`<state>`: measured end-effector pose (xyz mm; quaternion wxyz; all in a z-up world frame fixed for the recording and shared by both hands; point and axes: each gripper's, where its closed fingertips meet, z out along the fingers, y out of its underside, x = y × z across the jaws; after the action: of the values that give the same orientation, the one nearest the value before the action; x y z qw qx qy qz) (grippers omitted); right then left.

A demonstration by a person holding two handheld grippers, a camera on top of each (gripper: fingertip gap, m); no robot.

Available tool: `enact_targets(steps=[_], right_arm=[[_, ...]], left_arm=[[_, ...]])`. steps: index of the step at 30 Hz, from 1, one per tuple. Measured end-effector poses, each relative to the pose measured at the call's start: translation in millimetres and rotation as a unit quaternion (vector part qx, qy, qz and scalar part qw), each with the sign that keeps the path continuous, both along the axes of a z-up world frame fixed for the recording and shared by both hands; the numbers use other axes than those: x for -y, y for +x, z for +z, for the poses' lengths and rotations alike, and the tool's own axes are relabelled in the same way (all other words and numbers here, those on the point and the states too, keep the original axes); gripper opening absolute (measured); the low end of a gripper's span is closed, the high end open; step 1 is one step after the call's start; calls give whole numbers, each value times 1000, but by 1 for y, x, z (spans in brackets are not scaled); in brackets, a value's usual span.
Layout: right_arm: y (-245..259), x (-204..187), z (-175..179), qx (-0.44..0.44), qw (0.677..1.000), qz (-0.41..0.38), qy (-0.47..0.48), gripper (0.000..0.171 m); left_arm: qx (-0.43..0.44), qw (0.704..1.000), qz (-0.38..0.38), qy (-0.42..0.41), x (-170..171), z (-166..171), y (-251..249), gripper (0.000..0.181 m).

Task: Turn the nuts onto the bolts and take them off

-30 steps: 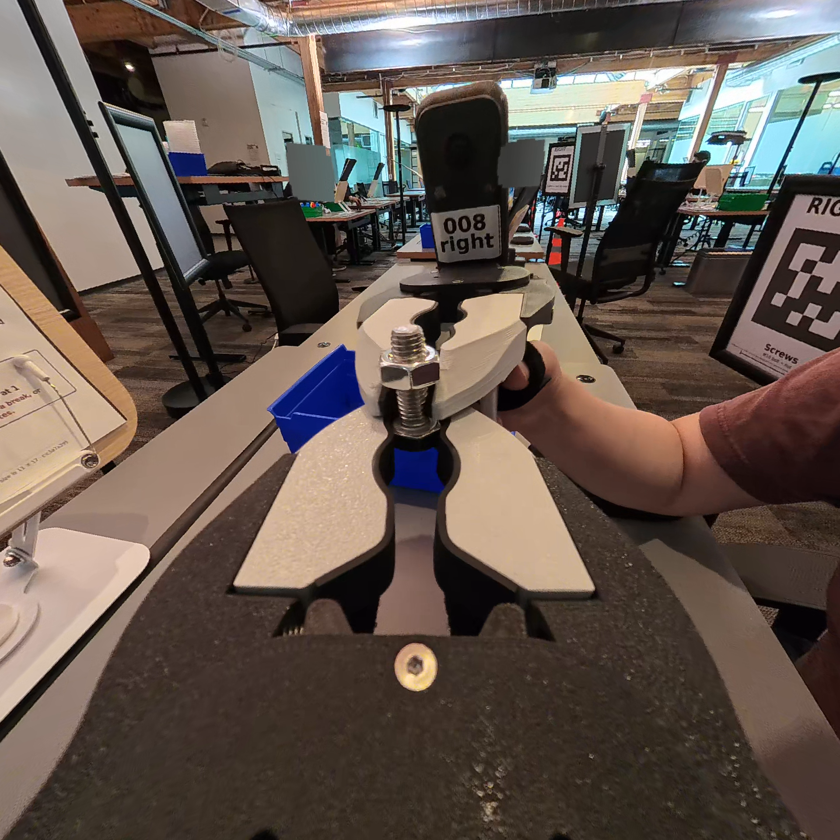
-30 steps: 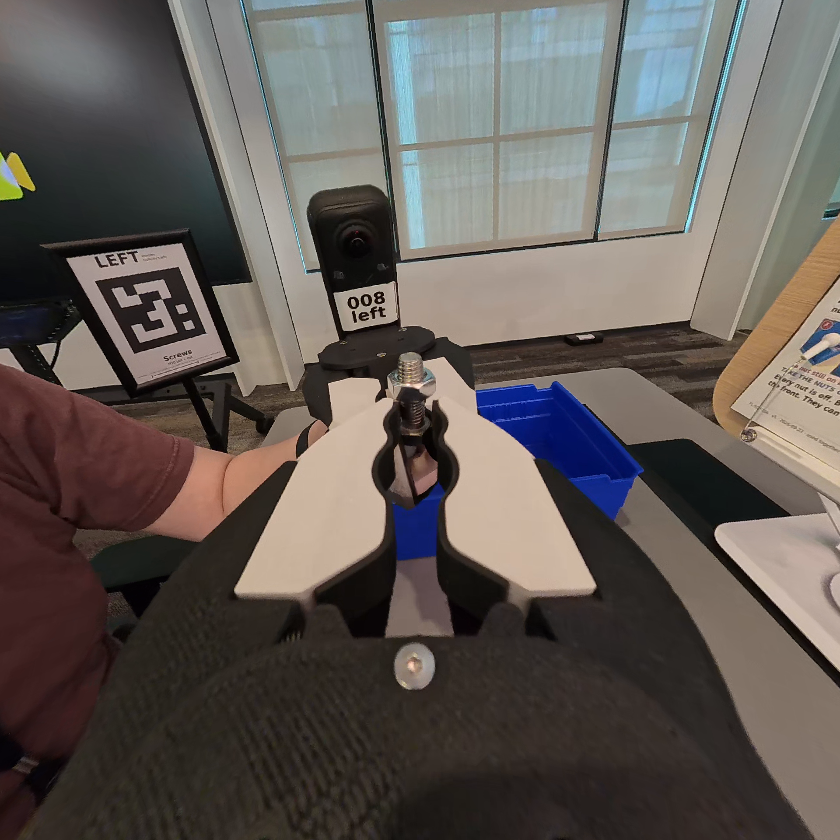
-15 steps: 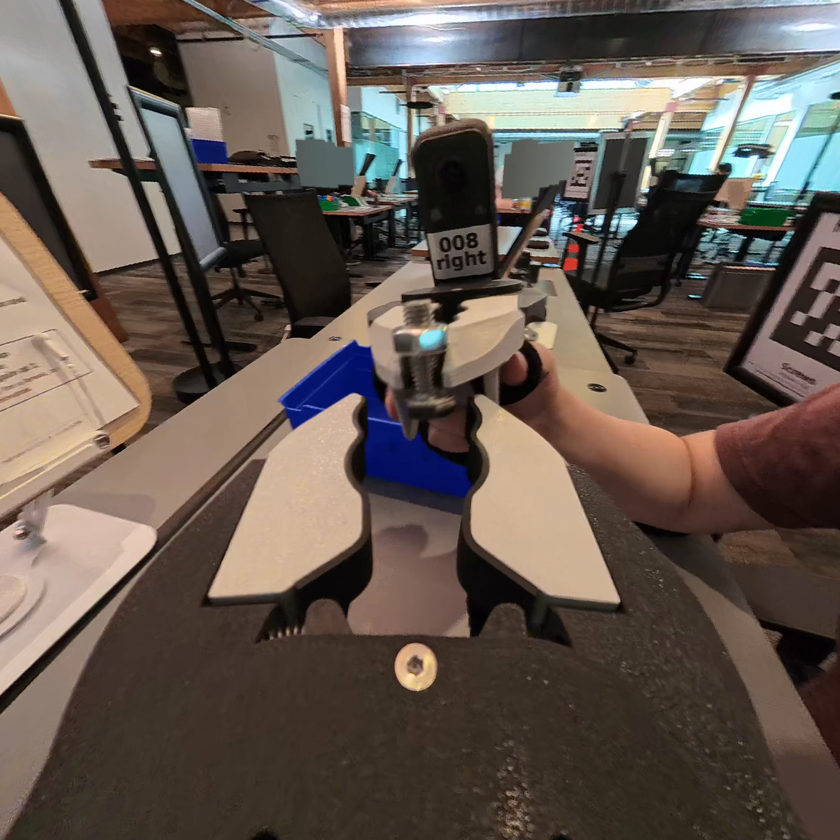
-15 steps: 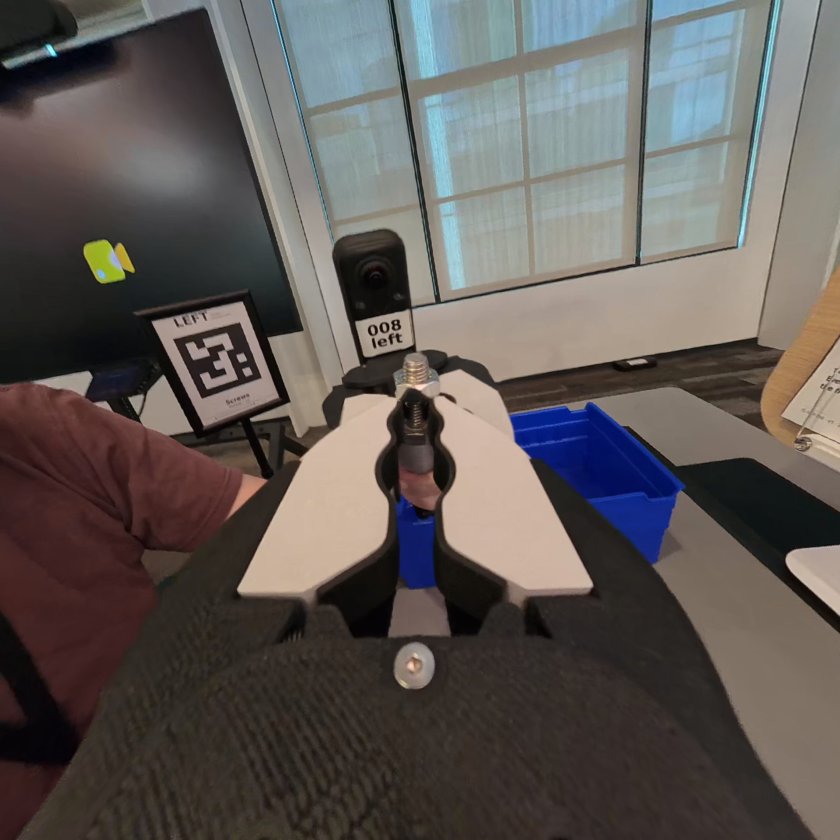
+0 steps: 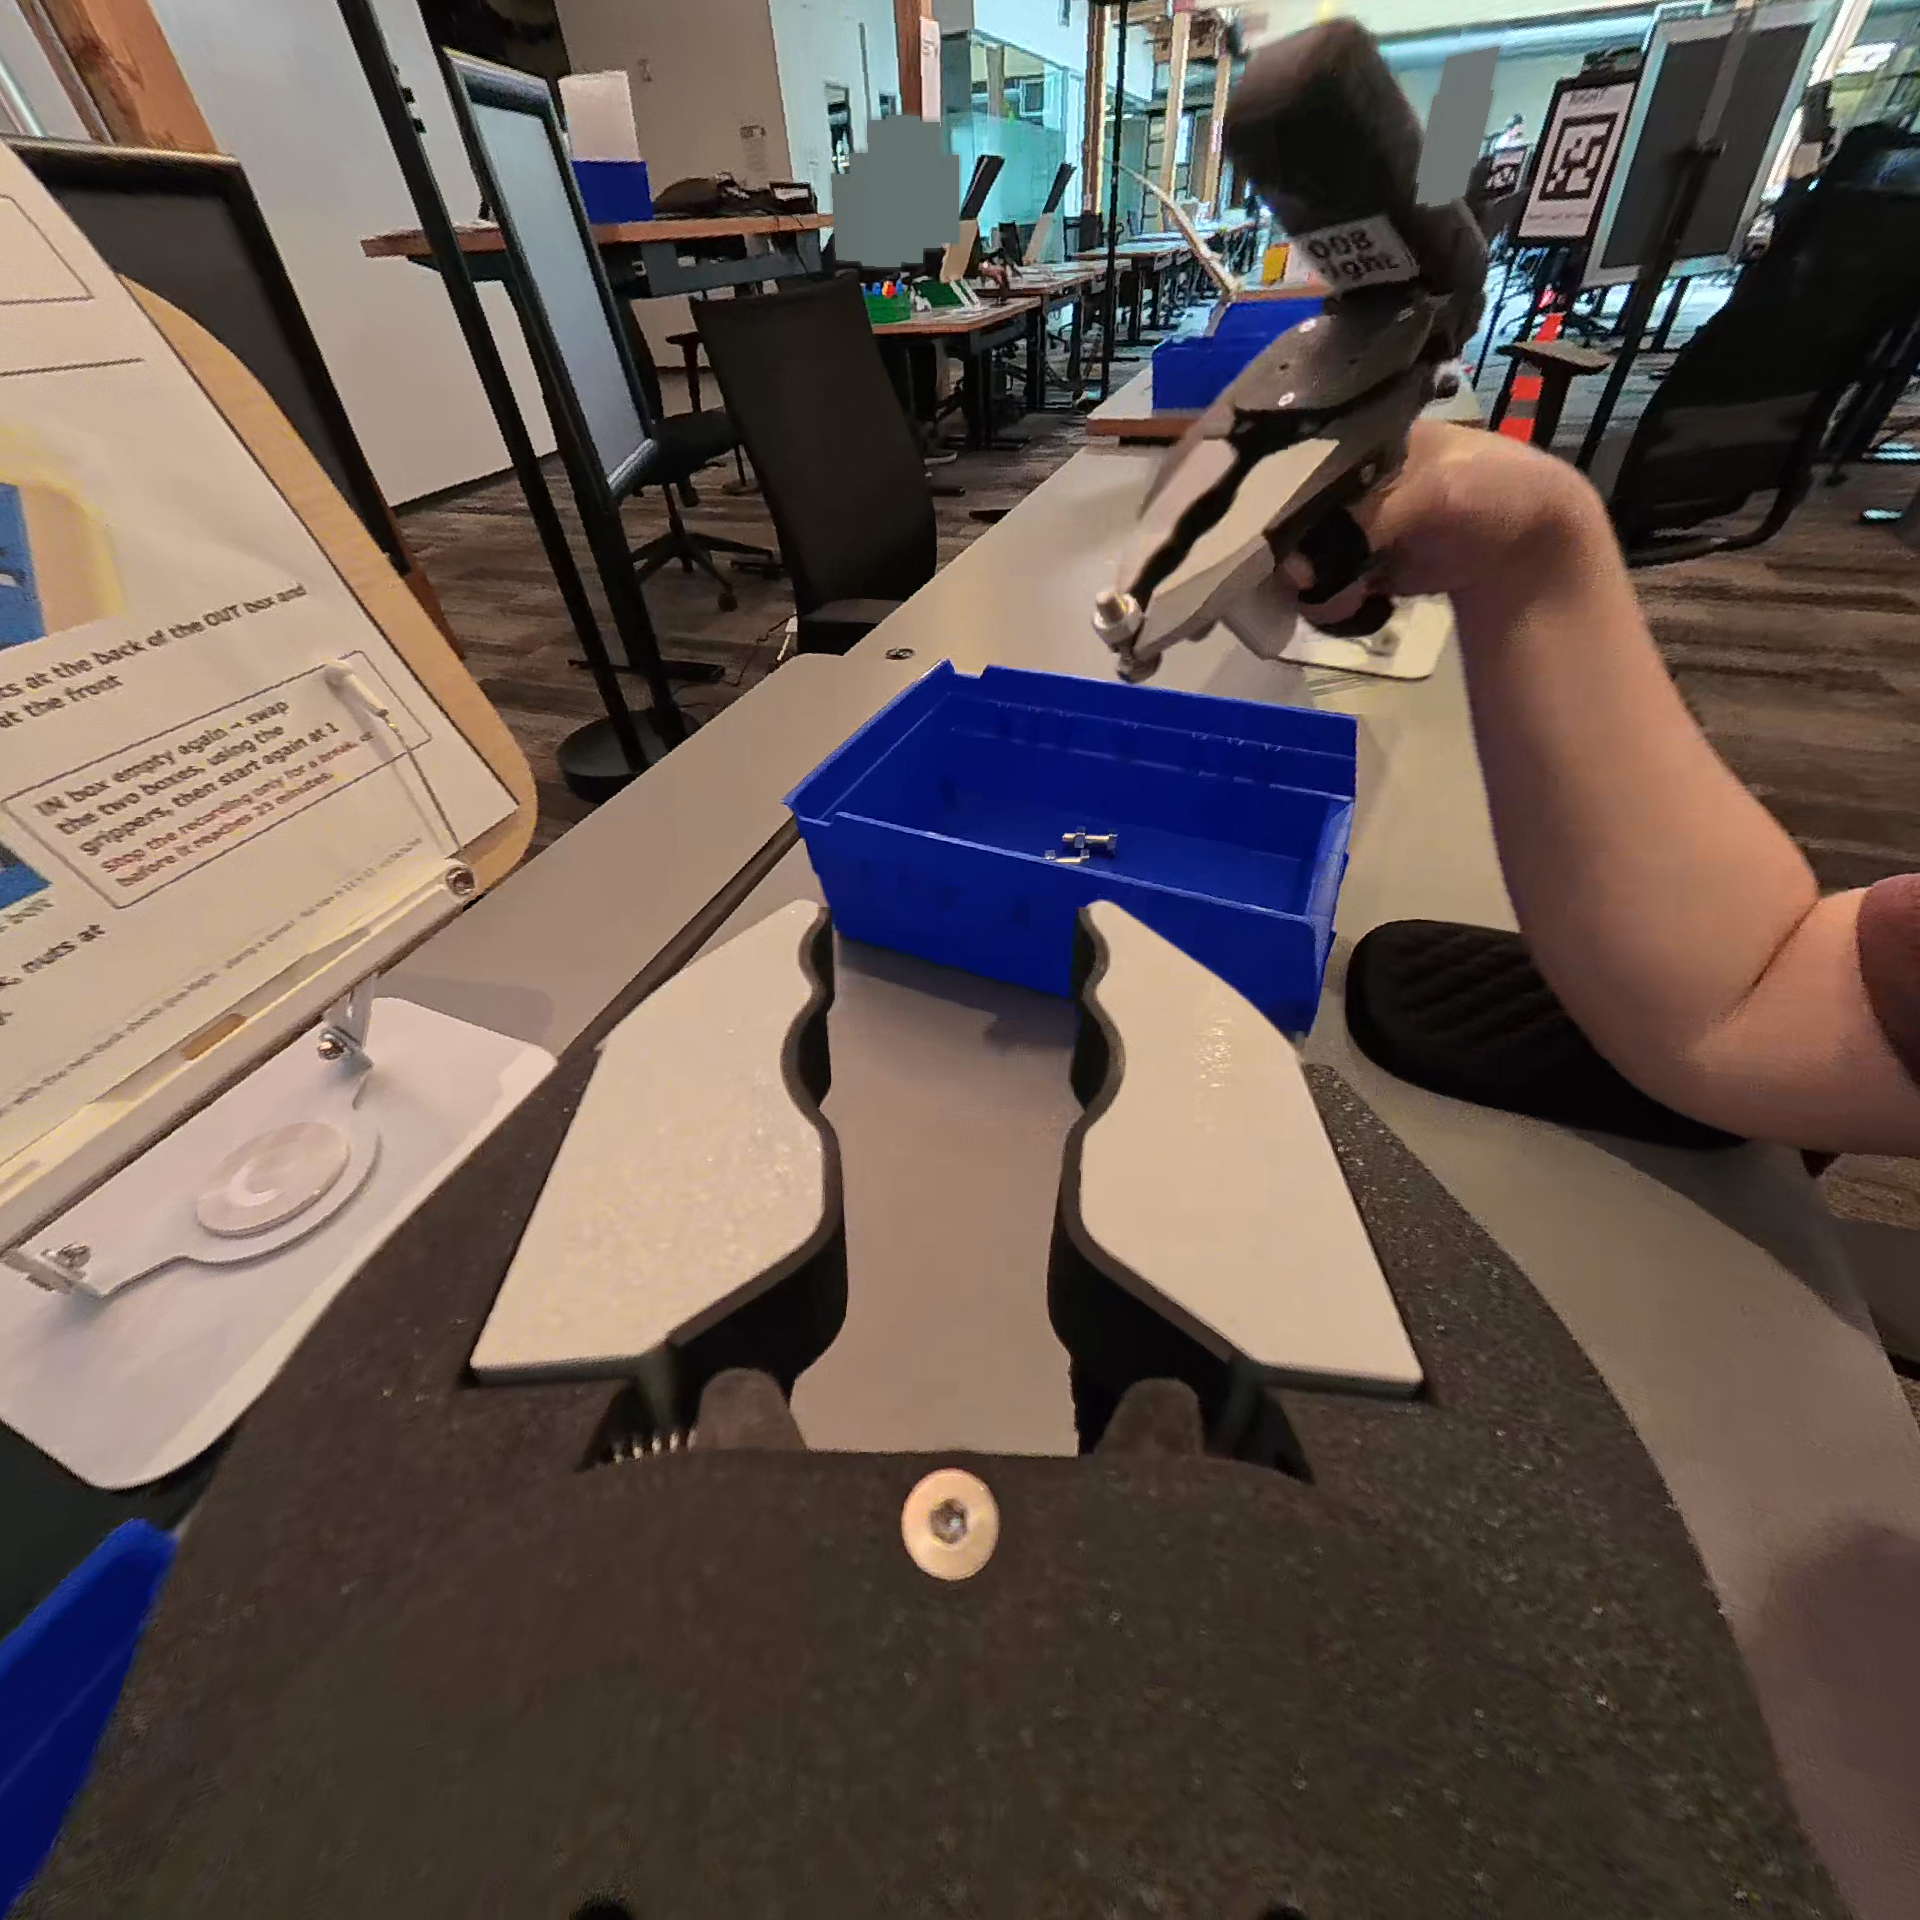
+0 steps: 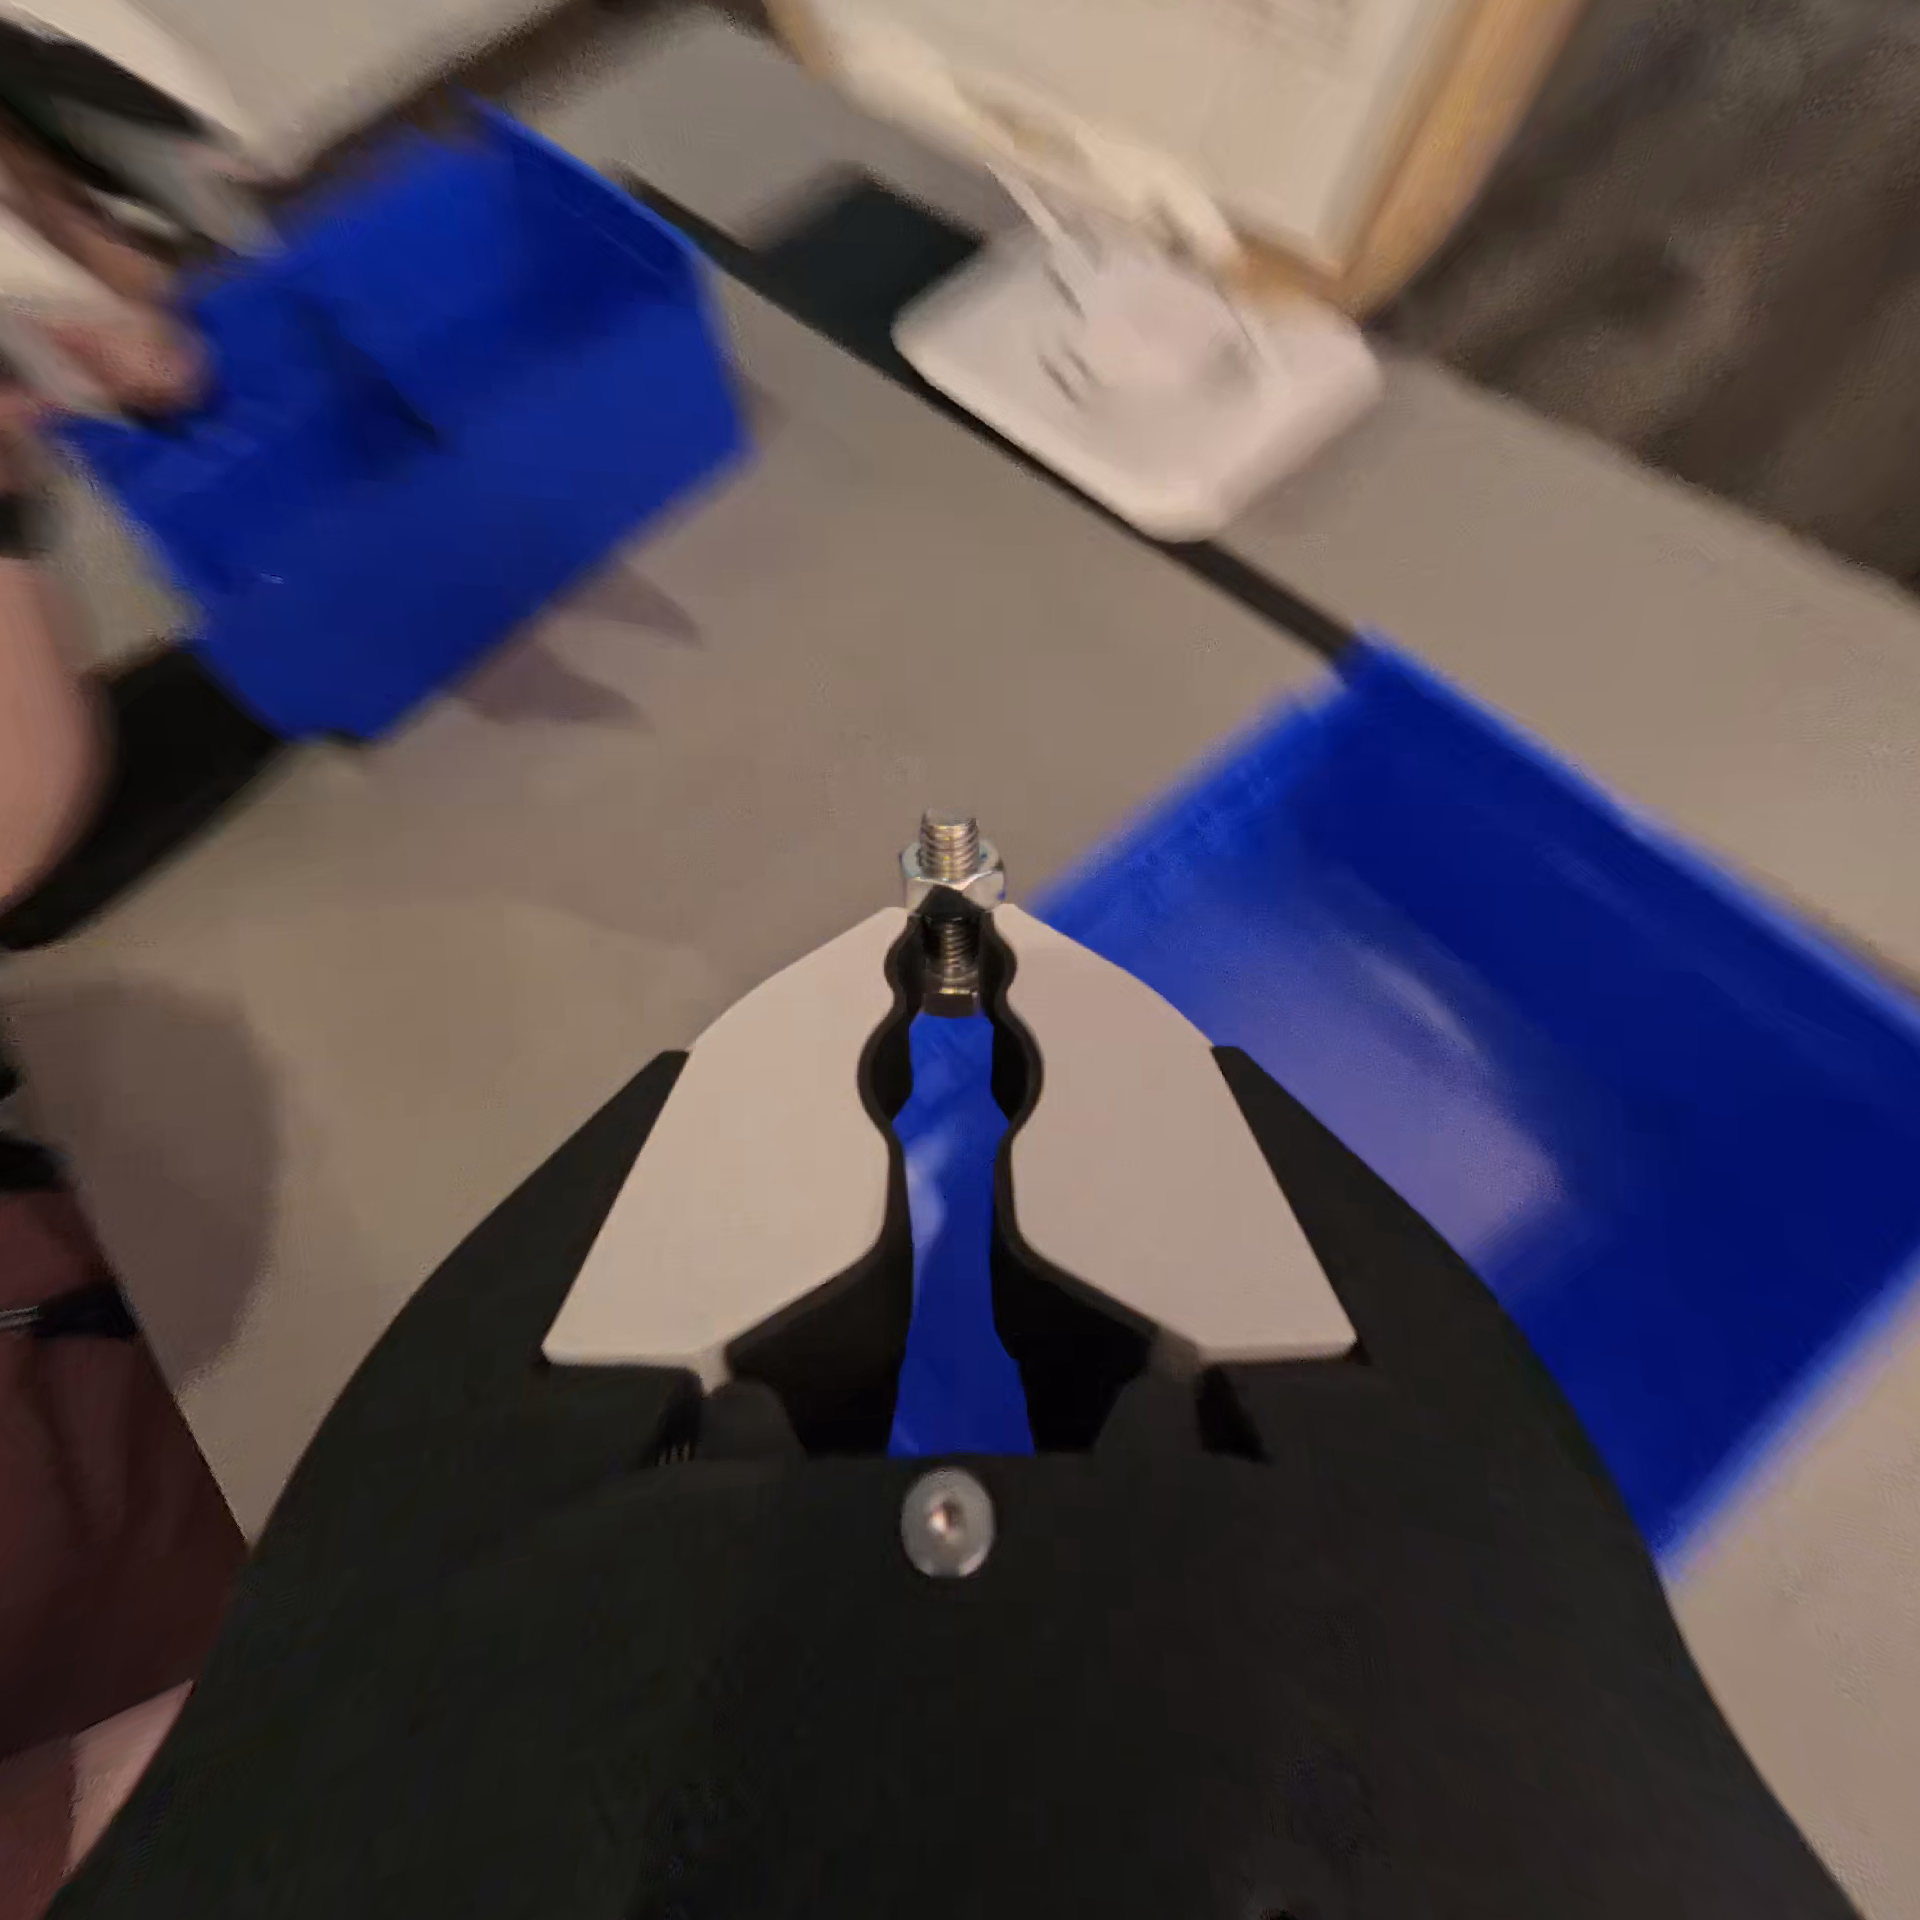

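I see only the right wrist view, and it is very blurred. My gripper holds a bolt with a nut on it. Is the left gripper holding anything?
Observer: No. The left gripper is open and holds nothing.
Operator: Is something already inside the blue bin in front of it?
Observer: Yes. A few small metal pieces lie on the floor of the blue bin; they are too small to name with certainty.
Operator: Where is my gripper in relation to that bin?
Observer: The right gripper hangs above the bin's far rim, tilted down, with the bolt and nut at its tips.
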<state>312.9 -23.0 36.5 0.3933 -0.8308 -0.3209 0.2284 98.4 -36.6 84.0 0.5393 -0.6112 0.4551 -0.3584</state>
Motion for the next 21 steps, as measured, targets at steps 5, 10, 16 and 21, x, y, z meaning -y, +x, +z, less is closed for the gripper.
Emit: enact_targets(steps=[5,10,16,21], right_arm=[[73,-11,-91,115,965,-144,-188,10],[73,-26,-154,151,928,-158,-301,11],[79,-32,-189,220,896,-178,-341,10],[80,-40,-194,219,896,-189,-338,11]], left_arm=[[-17,1000,17,-7,-5,1,-13,43],[-32,998,37,-25,-10,-1,-26,42],[-66,992,106,-38,-28,-6,-54,41],[-91,980,174,-36,-45,-7,-93,41]])
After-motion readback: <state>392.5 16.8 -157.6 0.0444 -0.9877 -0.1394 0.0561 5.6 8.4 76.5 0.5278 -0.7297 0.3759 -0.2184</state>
